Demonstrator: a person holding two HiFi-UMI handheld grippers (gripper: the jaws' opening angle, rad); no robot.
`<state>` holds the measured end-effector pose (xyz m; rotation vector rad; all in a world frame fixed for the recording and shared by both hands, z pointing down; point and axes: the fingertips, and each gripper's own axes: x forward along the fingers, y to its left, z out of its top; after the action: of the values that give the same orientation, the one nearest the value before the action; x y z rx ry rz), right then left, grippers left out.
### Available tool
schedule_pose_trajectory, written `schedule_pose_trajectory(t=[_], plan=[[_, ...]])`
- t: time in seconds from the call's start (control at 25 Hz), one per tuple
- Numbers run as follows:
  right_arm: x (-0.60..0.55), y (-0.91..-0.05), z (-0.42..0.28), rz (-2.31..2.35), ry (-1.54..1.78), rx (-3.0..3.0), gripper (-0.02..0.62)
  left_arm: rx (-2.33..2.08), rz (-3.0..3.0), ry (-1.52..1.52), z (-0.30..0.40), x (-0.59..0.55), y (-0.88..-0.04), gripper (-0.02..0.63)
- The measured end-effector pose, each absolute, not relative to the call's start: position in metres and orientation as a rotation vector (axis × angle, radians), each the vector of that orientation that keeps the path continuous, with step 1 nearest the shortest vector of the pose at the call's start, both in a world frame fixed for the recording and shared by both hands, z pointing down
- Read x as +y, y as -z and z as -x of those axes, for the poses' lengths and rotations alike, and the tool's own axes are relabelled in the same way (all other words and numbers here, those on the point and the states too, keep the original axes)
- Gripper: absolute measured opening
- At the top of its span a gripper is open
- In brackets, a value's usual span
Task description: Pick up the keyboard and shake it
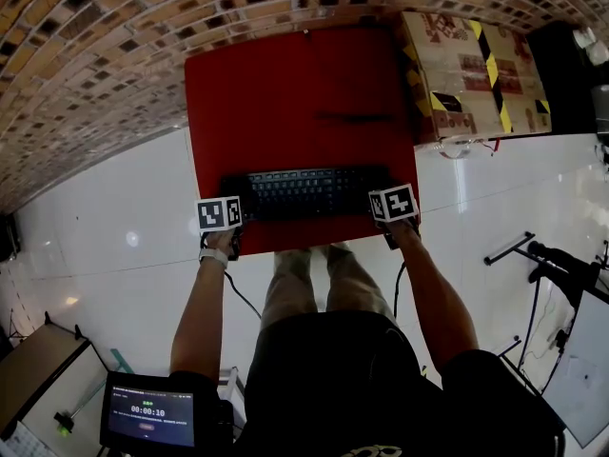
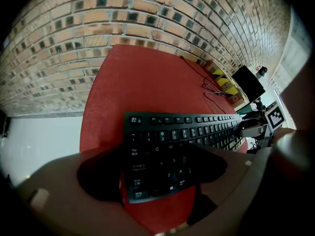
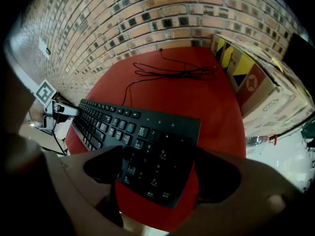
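Note:
A black keyboard (image 1: 306, 192) lies flat on the red table (image 1: 285, 93), close to its front edge. My left gripper (image 1: 228, 225) is at the keyboard's left end and my right gripper (image 1: 388, 219) at its right end. In the left gripper view the keyboard (image 2: 177, 146) has its Esc end between the spread jaws of that gripper (image 2: 155, 173), with red table showing beside it. In the right gripper view the numpad end of the keyboard (image 3: 142, 141) sits between the wide-apart jaws of the right gripper (image 3: 160, 173). Both grippers are open.
The keyboard's black cable (image 3: 172, 73) loops across the table's far half. A cardboard box with yellow-black tape (image 1: 476, 74) stands at the table's right. A brick wall (image 1: 114, 46) runs behind. White floor (image 1: 114, 255) lies below, with a black stand (image 1: 533, 250) at the right.

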<state>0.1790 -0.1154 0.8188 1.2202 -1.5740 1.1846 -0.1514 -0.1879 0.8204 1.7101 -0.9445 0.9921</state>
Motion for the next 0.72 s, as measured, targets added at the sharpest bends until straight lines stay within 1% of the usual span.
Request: schedule_pose_trajectory(t=[0.16,0.32,0.48,0.72], plan=[[-0.118,-0.803,-0.183,-1.305,-1.101,-1.596,0.435,-0.988,-1.759,-0.974,0.15,-0.191,-0.805,0.42],[-0.129,-0.773,-0.185,-1.441,-0.99,-1.661,0.353,-1.071,-1.787,-0.891,0.155,-0.196,-0.783,0.419],[-0.14,-0.749,-0.186,-1.512,-0.908,-1.715,0.342,-1.123,-1.836,-0.838,0.157,-0.198,-0.761,0.414],[-0.159,-0.702,-0.186,-1.618,-0.797,-1.792,0.345,-1.211,-1.924,-0.753,0.158,-0.212,-0.721,0.416]])
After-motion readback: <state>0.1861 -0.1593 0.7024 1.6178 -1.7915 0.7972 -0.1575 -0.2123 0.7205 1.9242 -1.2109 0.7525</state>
